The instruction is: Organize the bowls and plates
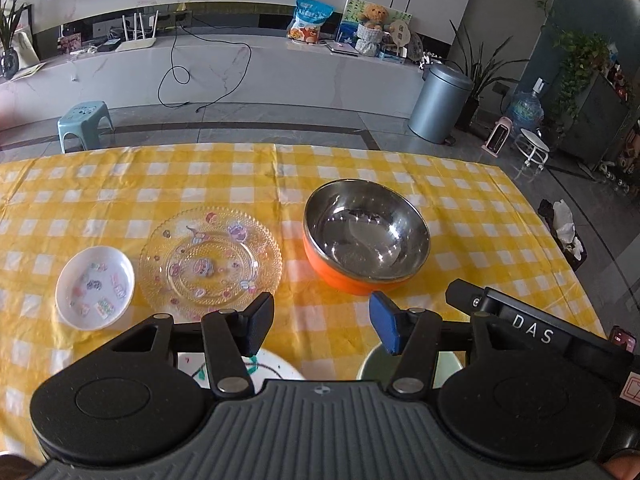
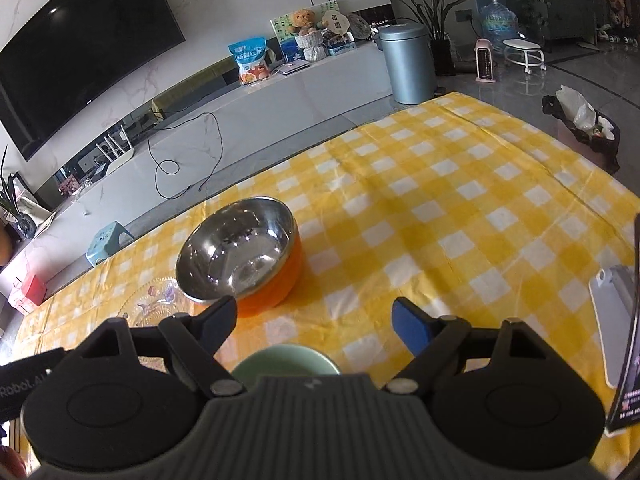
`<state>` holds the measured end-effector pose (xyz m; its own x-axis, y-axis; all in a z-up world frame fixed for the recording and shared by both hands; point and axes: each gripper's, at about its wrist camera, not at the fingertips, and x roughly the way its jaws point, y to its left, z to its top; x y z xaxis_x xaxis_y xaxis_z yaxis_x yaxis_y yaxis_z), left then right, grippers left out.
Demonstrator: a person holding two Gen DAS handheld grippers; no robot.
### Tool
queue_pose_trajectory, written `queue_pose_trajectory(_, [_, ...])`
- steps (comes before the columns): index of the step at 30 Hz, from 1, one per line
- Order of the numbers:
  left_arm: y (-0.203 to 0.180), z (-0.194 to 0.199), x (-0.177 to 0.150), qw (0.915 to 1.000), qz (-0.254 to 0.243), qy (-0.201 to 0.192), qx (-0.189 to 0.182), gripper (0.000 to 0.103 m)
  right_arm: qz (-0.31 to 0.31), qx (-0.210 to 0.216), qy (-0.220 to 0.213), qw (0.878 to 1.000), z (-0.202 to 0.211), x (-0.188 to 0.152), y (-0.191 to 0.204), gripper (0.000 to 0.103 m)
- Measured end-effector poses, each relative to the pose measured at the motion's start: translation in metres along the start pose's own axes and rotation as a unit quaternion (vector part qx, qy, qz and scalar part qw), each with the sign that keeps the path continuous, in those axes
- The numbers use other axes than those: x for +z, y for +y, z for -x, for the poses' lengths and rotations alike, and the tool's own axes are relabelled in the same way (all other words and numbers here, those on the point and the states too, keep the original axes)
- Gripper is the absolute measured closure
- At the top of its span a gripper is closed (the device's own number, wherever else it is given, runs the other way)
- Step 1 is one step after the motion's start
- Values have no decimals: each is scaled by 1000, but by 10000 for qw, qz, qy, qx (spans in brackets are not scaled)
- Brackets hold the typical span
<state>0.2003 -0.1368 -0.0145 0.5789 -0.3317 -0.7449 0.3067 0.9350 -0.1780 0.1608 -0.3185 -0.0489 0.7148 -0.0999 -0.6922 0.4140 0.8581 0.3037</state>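
An orange bowl with a steel lining (image 1: 366, 236) (image 2: 242, 258) stands on the yellow checked tablecloth (image 1: 460, 208). Left of it lies a clear glass plate with cartoon stickers (image 1: 210, 258) (image 2: 160, 304), then a small white dish (image 1: 95, 286). Close under the grippers sit a white painted plate (image 1: 272, 364) and a pale green bowl (image 1: 378, 362) (image 2: 286, 360), both partly hidden. My left gripper (image 1: 320, 320) hangs open above the cloth, holding nothing. My right gripper (image 2: 316, 320) is open too, above the green bowl, its left fingertip (image 2: 222, 312) near the orange bowl.
A phone (image 2: 614, 320) and a dark booklet (image 2: 630, 360) lie at the table's right edge. The right gripper's body (image 1: 532, 330) shows in the left wrist view. Beyond the table: a blue stool (image 1: 84, 124), a grey bin (image 1: 440, 102), a black bag (image 2: 584, 128).
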Motion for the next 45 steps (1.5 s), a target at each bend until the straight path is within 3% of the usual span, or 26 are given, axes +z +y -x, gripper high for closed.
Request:
queue_pose_trajectory(12, [5,-67,38,9991,284,128,275,40,-99,-325,94,9994,-59,34,13,33])
queue_pose_trajectory(25, [2,-101,36,9981,294,434,313,75,-250,-296,414,9984,-93,34,17,64])
queue_pose_trajectory(29, [-1,-103,36,9980,229,453,368,90,-280,-270,459,9982,-95,32,17,78])
queue_pose_trajectory(32, [-1,-103,37,9981,211,450,362,91,-242,-200,459,9985,-94,32,21,93])
queue_pose_trajectory(39, [-3,-87,34,9981,201,389,443,92,-293,-198,390,9986,-80,28,24,95])
queue_pose_trajectory(45, [1,-47,31,9984,318,163,449,92,-287,-26,241,9993,-48,26,30,95])
